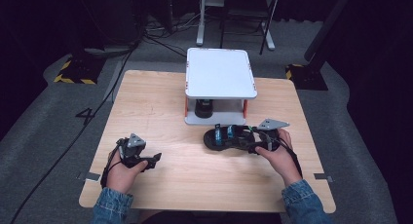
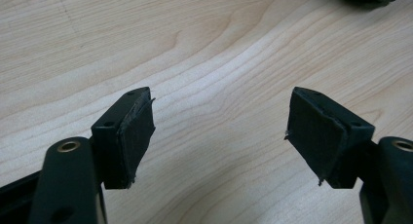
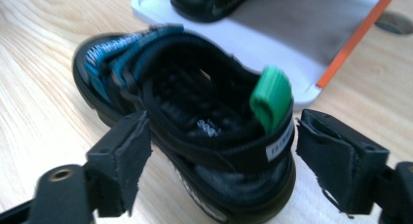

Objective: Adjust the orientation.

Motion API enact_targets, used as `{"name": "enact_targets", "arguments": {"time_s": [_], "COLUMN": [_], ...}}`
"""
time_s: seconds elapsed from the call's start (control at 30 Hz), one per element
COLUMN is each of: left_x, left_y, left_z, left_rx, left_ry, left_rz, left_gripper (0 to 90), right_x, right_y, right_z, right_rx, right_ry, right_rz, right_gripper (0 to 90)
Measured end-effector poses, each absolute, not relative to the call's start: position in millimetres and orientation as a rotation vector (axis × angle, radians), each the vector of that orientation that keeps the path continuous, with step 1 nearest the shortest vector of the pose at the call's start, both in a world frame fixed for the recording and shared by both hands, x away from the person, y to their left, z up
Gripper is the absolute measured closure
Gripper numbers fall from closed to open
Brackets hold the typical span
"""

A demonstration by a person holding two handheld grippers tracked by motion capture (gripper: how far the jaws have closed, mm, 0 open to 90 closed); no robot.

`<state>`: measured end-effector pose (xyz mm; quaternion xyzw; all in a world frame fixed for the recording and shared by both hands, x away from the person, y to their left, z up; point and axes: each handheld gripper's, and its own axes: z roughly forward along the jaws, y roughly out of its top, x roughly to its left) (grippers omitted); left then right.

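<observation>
A black sandal (image 1: 228,136) with blue straps lies on the wooden table (image 1: 156,102), just in front of a white two-level shelf (image 1: 221,73). My right gripper (image 1: 255,144) is at the sandal's heel end. In the right gripper view the sandal (image 3: 195,107) shows a green heel tab (image 3: 271,95), and my right gripper (image 3: 226,129) is open with one jaw on each side of the heel. My left gripper (image 1: 155,159) rests near the front left of the table. In its own view the left gripper (image 2: 219,131) is open over bare wood.
A second dark shoe (image 1: 203,108) sits on the shelf's lower board (image 3: 292,44), behind the sandal. An orange post (image 3: 358,34) holds up the shelf's corner. Cables and stand legs lie on the grey floor (image 1: 48,136) beyond the table.
</observation>
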<state>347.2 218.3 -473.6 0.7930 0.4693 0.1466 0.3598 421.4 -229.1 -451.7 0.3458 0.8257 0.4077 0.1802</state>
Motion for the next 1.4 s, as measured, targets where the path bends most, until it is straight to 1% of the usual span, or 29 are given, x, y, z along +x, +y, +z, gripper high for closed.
{"name": "enact_targets", "arguments": {"time_s": [0.07, 0.13, 0.17, 0.23, 0.27, 0.3, 0.33, 0.43, 0.57, 0.73, 0.93, 1.03, 1.23, 1.4], "left_x": [346.1, 345.0, 344.7, 344.0, 343.6, 343.6, 342.2, 341.6, 342.2, 345.5, 350.3, 351.7, 356.7, 359.6], "left_y": [219.7, 220.1, 220.3, 219.9, 219.6, 219.6, 219.0, 220.5, 222.1, 217.9, 210.5, 208.4, 201.7, 198.1], "left_z": [-473.3, -473.0, -473.0, -473.3, -473.2, -473.2, -472.7, -472.2, -471.9, -472.4, -470.8, -469.9, -470.2, -469.4], "left_rx": [2.044, 2.038, 2.042, 2.042, 2.043, 2.043, 2.04, 2.037, 2.029, 2.039, 2.048, 2.053, 2.061, 2.061], "left_ry": [1.211, 1.22, 1.216, 1.213, 1.212, 1.212, 1.215, 1.217, 1.224, 1.205, 1.178, 1.166, 1.148, 1.14], "left_rz": [0.384, 0.384, 0.384, 0.383, 0.382, 0.382, 0.381, 0.385, 0.391, 0.381, 0.374, 0.371, 0.356, 0.354], "left_gripper": [25.9, 25.9, 26.0, 26.0, 26.0, 26.0, 26.0, 26.0, 26.1, 26.1, 26.1, 26.1, 26.1, 26.0], "right_x": [421.2, 421.4, 421.6, 421.3, 420.9, 420.9, 418.8, 416.7, 412.7, 394.4, 371.6, 365.4, 351.3, 341.1], "right_y": [-231.6, -235.1, -236.5, -238.0, -238.2, -238.2, -239.0, -241.8, -241.3, -232.5, -217.2, -213.5, -195.9, -183.5], "right_z": [-446.3, -440.8, -439.1, -437.3, -436.8, -436.8, -434.4, -429.7, -425.0, -409.8, -405.0, -406.0, -418.8, -431.0], "right_rx": [0.981, 0.983, 0.984, 0.974, 0.968, 0.968, 0.967, 0.997, 1.005, 0.971, 0.945, 0.94, 0.895, 0.851], "right_ry": [2.298, 2.264, 2.254, 2.242, 2.246, 2.246, 2.225, 2.222, 2.253, 2.347, 2.464, 2.502, 2.595, 2.639], "right_rz": [1.188, 1.199, 1.198, 1.19, 1.177, 1.177, 1.156, 1.174, 1.213, 1.317, 1.375, 1.381, 1.453, 1.399], "right_gripper": [27.5, 38.0, 44.7, 64.1, 70.2, 70.2, 84.4, 87.2, 87.7, 87.7, 87.6, 87.5, 86.9, 85.2]}}
